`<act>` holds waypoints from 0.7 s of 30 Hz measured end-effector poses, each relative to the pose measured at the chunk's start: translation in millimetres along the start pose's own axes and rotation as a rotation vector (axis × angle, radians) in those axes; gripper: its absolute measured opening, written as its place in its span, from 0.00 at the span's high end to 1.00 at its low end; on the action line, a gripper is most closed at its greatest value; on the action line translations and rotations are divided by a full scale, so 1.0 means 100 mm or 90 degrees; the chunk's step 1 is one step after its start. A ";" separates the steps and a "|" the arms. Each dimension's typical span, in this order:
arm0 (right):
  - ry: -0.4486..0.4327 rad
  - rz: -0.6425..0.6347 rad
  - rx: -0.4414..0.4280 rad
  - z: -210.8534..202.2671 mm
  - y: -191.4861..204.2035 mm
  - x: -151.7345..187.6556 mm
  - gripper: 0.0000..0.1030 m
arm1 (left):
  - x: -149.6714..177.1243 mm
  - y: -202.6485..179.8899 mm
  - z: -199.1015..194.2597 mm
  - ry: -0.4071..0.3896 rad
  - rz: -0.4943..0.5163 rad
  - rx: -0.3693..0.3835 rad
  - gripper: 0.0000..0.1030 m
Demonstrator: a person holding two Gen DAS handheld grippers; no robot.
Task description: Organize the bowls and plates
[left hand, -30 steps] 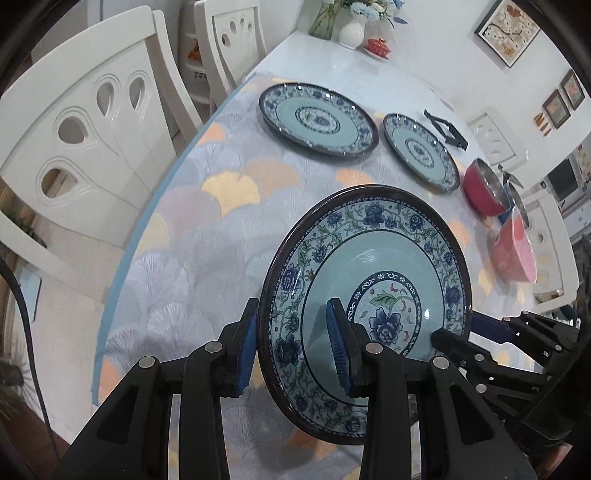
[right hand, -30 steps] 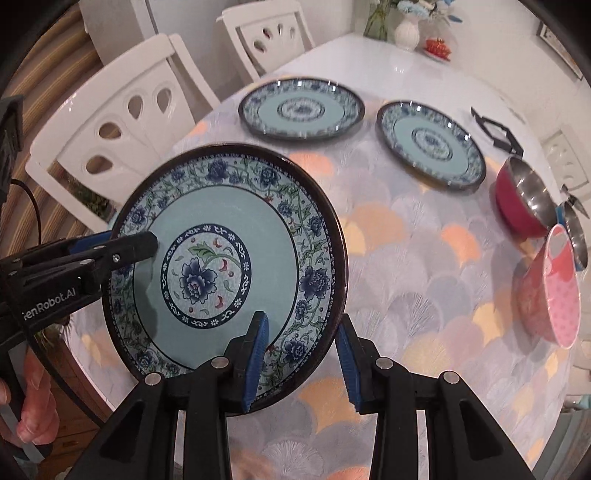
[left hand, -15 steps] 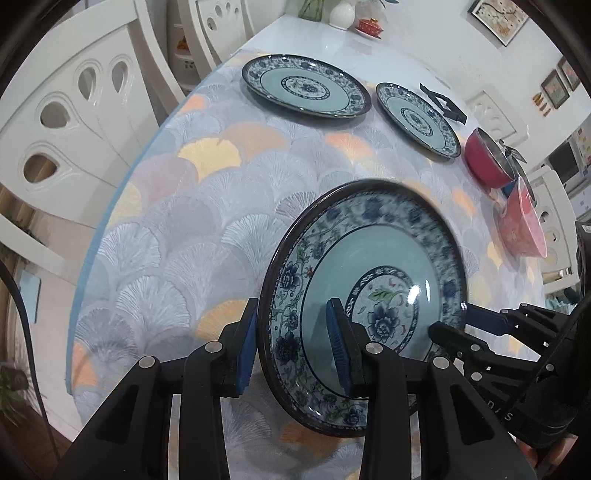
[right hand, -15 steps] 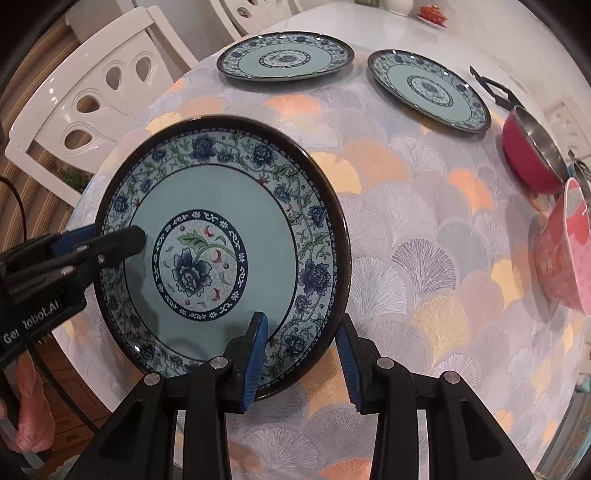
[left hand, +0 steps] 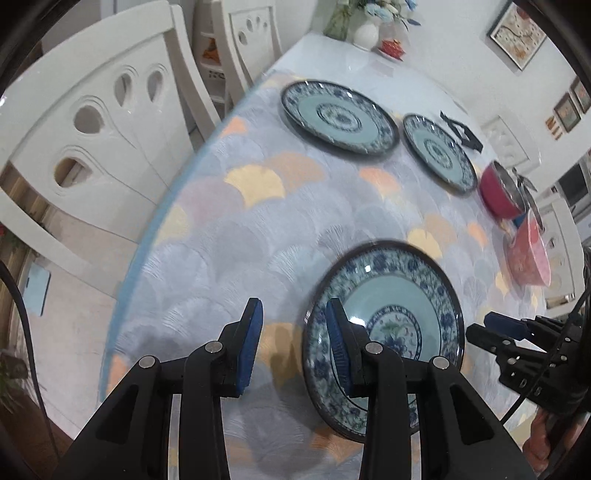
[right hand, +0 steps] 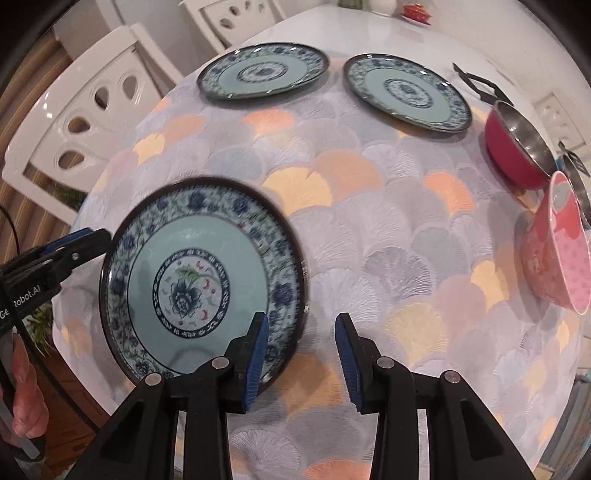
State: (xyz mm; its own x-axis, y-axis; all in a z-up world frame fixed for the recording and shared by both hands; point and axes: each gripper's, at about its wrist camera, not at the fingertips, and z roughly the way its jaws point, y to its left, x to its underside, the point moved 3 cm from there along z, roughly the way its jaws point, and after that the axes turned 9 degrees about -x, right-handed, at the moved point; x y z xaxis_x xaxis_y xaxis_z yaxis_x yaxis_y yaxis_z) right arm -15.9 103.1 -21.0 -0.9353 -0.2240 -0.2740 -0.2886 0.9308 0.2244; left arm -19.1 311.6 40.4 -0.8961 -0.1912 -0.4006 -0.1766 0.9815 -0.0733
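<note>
Near plate (right hand: 199, 273) now lies flat on counter (right hand: 369, 206), out of both grips. Left hand-held gripper (left hand: 291, 343) and right hand-held gripper (right hand: 301, 354) both empty, jaws parted, flanking rim. Placement done; stacking with far plates (right hand: 264, 70) remains.

Left tool (left hand: 293, 343) and right tool (right hand: 301, 352) both gape empty

White chairs (left hand: 92, 147), framed pictures (left hand: 517, 35)
</note>
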 end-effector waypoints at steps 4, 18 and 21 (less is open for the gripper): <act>-0.007 0.027 -0.022 -0.10 -0.04 -0.17 0.64 | -0.16 0.06 -0.16 -0.030 -0.010 0.001 0.69; -0.116 -0.005 -0.052 -0.73 0.22 -1.30 0.47 | -1.20 -0.01 -0.56 -0.154 -0.041 0.042 0.28; -0.130 -0.001 -0.053 -0.77 0.17 -1.57 0.47 | -1.39 -0.06 -0.44 -0.152 -0.044 0.042 0.28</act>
State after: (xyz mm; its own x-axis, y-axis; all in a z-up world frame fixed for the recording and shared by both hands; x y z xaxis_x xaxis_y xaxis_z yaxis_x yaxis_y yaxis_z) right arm 110.0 132.2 97.7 -0.8766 -0.1548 -0.4557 -0.3140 0.9016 0.2977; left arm 88.9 332.3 136.7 -0.7600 -0.2590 -0.5961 -0.1999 0.9658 -0.1649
